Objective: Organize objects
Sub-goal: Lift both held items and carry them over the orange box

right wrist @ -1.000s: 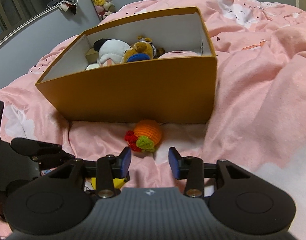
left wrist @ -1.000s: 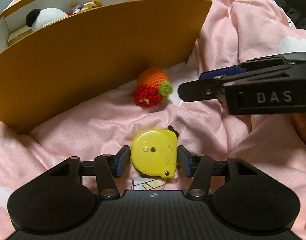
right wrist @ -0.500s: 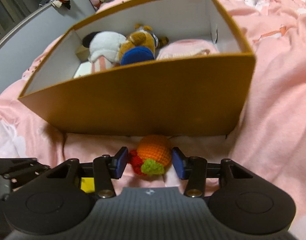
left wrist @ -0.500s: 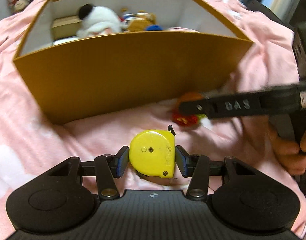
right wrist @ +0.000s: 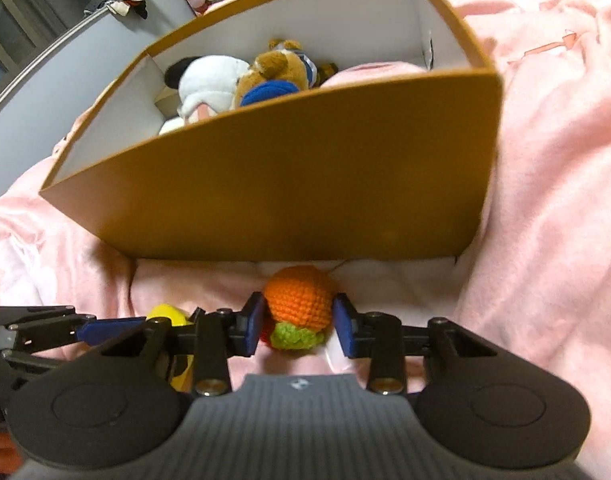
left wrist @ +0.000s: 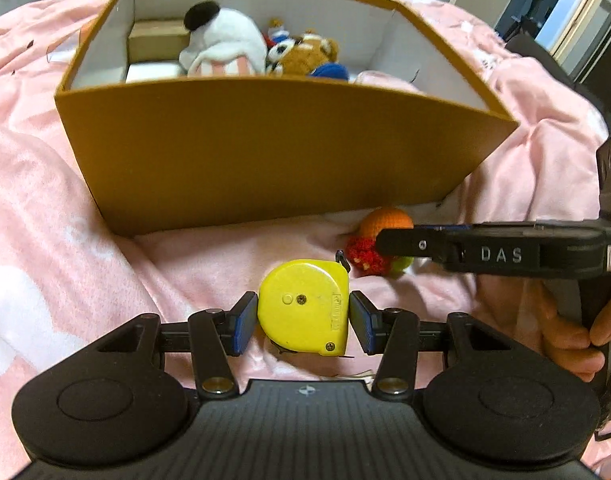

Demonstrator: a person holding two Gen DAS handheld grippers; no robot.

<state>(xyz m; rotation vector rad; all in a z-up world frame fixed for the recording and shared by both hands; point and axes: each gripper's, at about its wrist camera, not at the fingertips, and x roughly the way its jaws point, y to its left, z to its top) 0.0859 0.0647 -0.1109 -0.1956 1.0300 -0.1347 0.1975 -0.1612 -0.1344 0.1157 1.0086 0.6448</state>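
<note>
Left wrist view: we see the left gripper (left wrist: 303,322) with both blue pads pressed against the flanks of a yellow tape measure (left wrist: 305,307), which it grasps just above the pink blanket (left wrist: 57,248). Ahead stands an open orange cardboard box (left wrist: 265,152) with white inner walls; inside it we note a white plush toy (left wrist: 225,46), a brown plush bear (left wrist: 311,54) and a small tan box (left wrist: 157,40). At the right, the right gripper (left wrist: 401,240) reaches in sideways, held by a bare hand (left wrist: 577,340), its fingers flanking a crocheted orange toy (left wrist: 379,236) that lies near the box's front wall.

Right wrist view: we see the right gripper (right wrist: 299,326) clenched on the crocheted orange toy (right wrist: 299,304), its blue pads touching both sides of the orange body; the green and red parts face the camera. The toy sits low over the blanket, just before the box (right wrist: 305,200). The tape measure (right wrist: 167,314) shows at the left, partly hidden.
</note>
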